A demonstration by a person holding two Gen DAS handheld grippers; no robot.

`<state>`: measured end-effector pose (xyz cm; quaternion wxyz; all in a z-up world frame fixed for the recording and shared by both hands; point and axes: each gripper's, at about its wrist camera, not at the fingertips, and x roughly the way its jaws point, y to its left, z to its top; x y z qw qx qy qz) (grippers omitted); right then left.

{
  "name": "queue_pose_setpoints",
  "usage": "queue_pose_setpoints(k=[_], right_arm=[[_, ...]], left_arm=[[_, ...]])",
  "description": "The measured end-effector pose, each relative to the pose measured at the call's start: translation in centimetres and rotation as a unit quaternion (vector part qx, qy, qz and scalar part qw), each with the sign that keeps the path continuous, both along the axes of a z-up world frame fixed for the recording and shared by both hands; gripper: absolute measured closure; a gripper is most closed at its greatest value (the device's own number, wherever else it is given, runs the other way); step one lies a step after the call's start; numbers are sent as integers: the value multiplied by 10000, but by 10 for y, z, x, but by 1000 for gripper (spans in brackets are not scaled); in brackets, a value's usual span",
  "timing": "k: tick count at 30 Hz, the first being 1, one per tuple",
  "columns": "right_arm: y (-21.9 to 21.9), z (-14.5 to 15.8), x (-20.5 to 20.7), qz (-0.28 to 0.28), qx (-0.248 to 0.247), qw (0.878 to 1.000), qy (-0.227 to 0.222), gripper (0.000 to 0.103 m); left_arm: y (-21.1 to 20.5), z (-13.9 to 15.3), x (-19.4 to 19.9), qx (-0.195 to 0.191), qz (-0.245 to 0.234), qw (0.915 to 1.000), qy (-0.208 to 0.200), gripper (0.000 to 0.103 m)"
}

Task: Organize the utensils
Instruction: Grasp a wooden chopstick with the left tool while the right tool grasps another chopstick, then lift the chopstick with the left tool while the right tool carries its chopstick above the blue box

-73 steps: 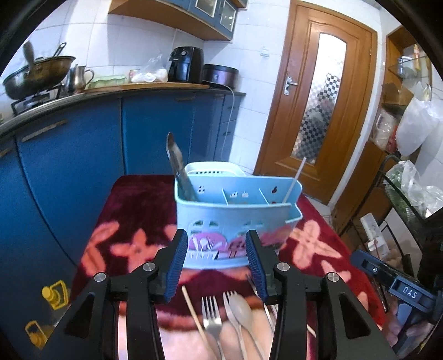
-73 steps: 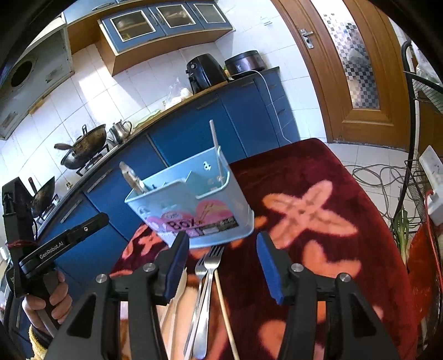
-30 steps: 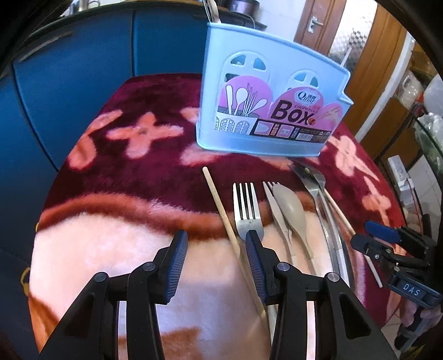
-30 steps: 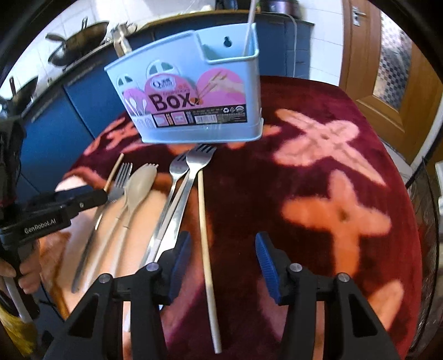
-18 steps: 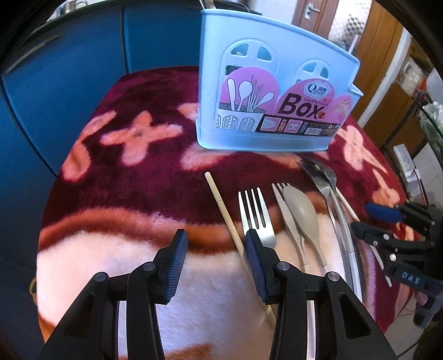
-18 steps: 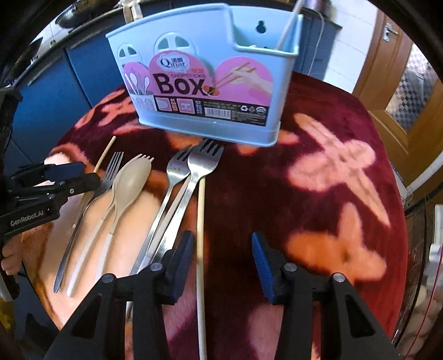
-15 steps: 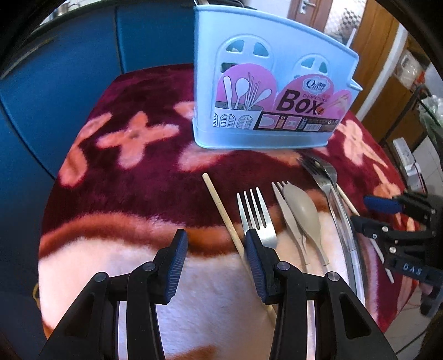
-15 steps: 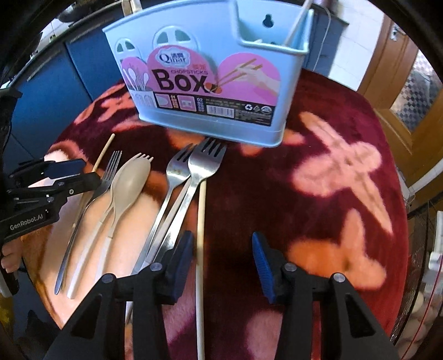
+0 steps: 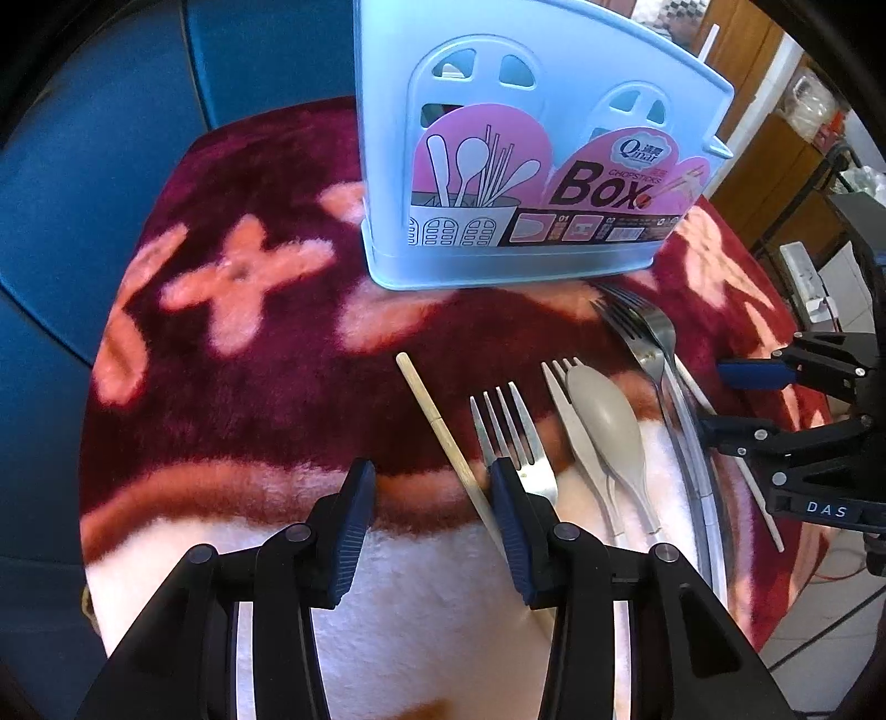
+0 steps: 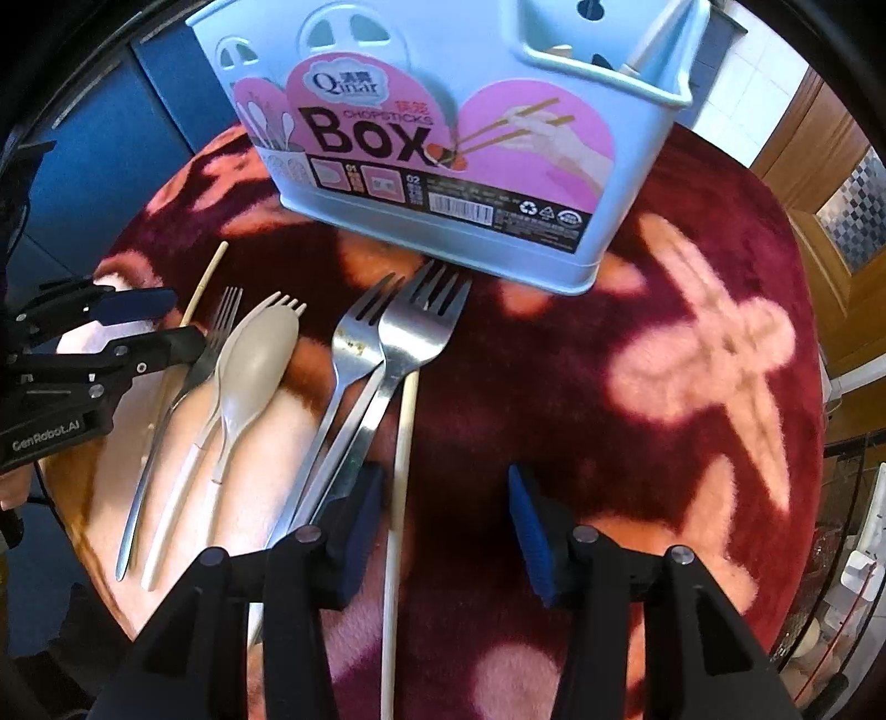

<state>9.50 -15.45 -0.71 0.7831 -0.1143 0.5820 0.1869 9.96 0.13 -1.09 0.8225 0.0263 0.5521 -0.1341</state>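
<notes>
We hold both grippers pointed steeply down over a round table covered with a dark red plush cloth [image 9: 232, 354] bearing pale flower shapes.

**Holder.** The light blue utensil holder [image 9: 531, 166] stands upright at the far side of the cloth, its pink "Box" label facing us. A pale stick-like item stands in its end compartment [image 10: 653, 33].

**Loose utensils.** They lie side by side on the cloth in front of the holder, heads toward it:
- a wooden chopstick [image 9: 443, 437], at the left end of the row;
- a steel fork [image 9: 515, 437] just beside it;
- a beige plastic fork and spoon [image 9: 603, 426], overlapping;
- two steel forks [image 10: 382, 354], handles crossing;
- a pale chopstick [image 10: 401, 471], at the right end.

**Left gripper** [image 9: 429, 493]. Its jaws stand spread with nothing between the pads. The right-hand finger sits over the wooden chopstick and the steel fork's neck; we cannot tell whether it touches them.

**Right gripper** [image 10: 446, 520]. Its jaws are apart and grip nothing. The pale chopstick passes between them, close to the left-hand pad [image 10: 360, 515], apart from the other.
</notes>
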Motion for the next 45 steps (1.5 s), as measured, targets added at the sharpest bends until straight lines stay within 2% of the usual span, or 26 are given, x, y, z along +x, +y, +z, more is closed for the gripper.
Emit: queue_pose_setpoints(k=[3, 6, 8, 10, 14, 18, 23, 27, 33, 37, 42, 45], right_arm=[[-3, 2, -2, -38, 7, 10000, -9, 66], [-6, 4, -3, -65, 42, 10000, 19, 79], [-6, 6, -4, -117, 109, 9999, 32, 93], [-12, 8, -5, -241, 245, 9993, 121, 96], [-20, 9, -8, -416, 550, 9972, 292, 97], [-33, 16, -22, -516, 846, 9945, 325, 97], [-38, 27, -39, -619, 1089, 9919, 188, 97], [-46, 43, -52, -726, 1324, 9885, -49, 97], [-49, 67, -60, -900, 1708, 9799, -500, 97], [-49, 91, -70, -867, 2109, 9693, -923, 97], [-37, 104, -69, -948, 2513, 9553, -1234, 97], [-36, 111, -72, -954, 2535, 9498, -1569, 97]], left_arm=[[-2, 0, 0, 83, 0, 10000, -20, 64], [-4, 2, 0, 129, -3, 9999, 63, 76], [-6, 3, 0, 80, -25, 9999, 118, 88], [-6, 4, -1, 31, 2, 9998, 173, 89], [1, 5, -3, -254, 99, 9992, 289, 91], [17, 9, -11, -827, 279, 9955, 374, 93], [28, 23, -31, -1141, 356, 9928, 104, 94], [33, 40, -49, -1252, 359, 9913, -210, 95], [44, 57, -59, -1486, 453, 9867, -469, 96], [47, 71, -67, -1658, 535, 9820, -735, 99], [46, 90, -77, -1806, 565, 9761, -1072, 99], [43, 101, -82, -1824, 557, 9731, -1289, 99]])
